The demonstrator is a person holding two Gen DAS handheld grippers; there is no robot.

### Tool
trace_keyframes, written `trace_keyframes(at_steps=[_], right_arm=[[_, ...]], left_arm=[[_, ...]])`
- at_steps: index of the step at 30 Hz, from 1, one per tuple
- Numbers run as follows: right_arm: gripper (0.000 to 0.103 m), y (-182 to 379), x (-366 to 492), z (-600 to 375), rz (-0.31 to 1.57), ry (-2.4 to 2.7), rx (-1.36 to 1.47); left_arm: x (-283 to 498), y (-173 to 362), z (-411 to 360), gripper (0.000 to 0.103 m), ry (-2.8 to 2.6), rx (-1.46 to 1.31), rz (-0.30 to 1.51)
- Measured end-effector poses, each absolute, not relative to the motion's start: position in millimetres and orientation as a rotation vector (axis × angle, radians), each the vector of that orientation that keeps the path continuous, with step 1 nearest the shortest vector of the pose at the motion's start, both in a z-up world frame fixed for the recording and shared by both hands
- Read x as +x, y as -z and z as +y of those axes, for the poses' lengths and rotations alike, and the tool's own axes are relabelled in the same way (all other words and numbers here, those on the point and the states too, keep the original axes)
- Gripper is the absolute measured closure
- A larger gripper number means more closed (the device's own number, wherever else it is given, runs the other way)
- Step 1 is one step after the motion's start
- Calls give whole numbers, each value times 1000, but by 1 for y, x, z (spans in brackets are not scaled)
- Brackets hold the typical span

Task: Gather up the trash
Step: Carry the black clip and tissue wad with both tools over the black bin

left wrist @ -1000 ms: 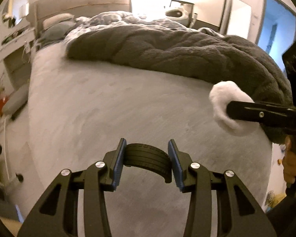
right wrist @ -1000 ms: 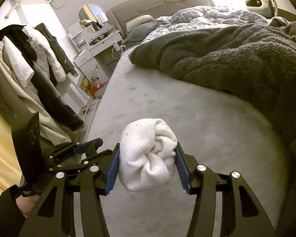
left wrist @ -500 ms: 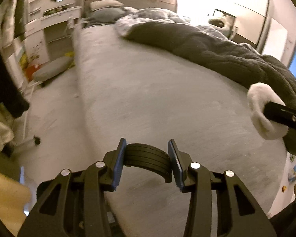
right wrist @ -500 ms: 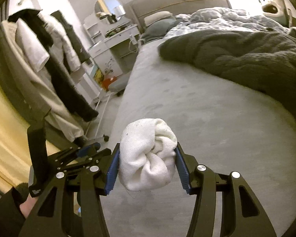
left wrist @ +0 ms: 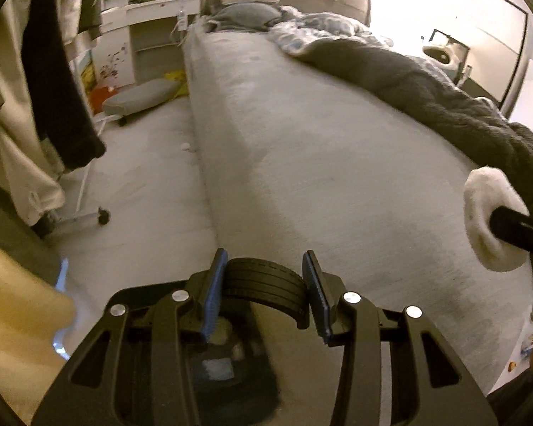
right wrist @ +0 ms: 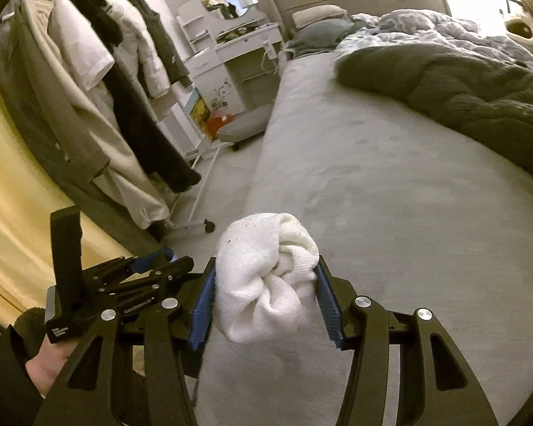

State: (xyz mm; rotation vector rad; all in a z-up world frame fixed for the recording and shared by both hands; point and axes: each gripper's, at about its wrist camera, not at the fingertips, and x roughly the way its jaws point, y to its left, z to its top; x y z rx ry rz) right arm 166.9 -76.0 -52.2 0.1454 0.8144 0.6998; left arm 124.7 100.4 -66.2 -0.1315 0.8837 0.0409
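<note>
Although no bin, bag or other trash container can be made out with certainty in either view, the pickup part of the task appears complete for two items. The right gripper pinches a balled white cloth wad between its blue pads; both pads press into the fabric, and the wad is carried clear of the grey bed surface. The same wad shows at the right edge of the left wrist view, with one black finger of the right gripper across it. The left gripper pinches a black ribbed ring-shaped object, possibly a roll of tape or a small tyre; its pads bear on the two sides of the ring. Both items are therefore held above the near corner of the bed, beside the strip of floor that runs along it. A dark shape lies directly below the left gripper, too blurred to identify; it may be a receptacle. Judged from this state, the remaining steps are transport to a disposal point and release of each item. A small pale speck lies on the floor against the bed edge and may be further trash.
</note>
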Motion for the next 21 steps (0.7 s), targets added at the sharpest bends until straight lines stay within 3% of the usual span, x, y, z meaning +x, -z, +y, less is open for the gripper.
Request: trace_keyframes(at_steps=[21], right_arm=[[50,75,163,80,881,-886,-37]], left_arm=[[98,157,190,55,-119,-253,1247]])
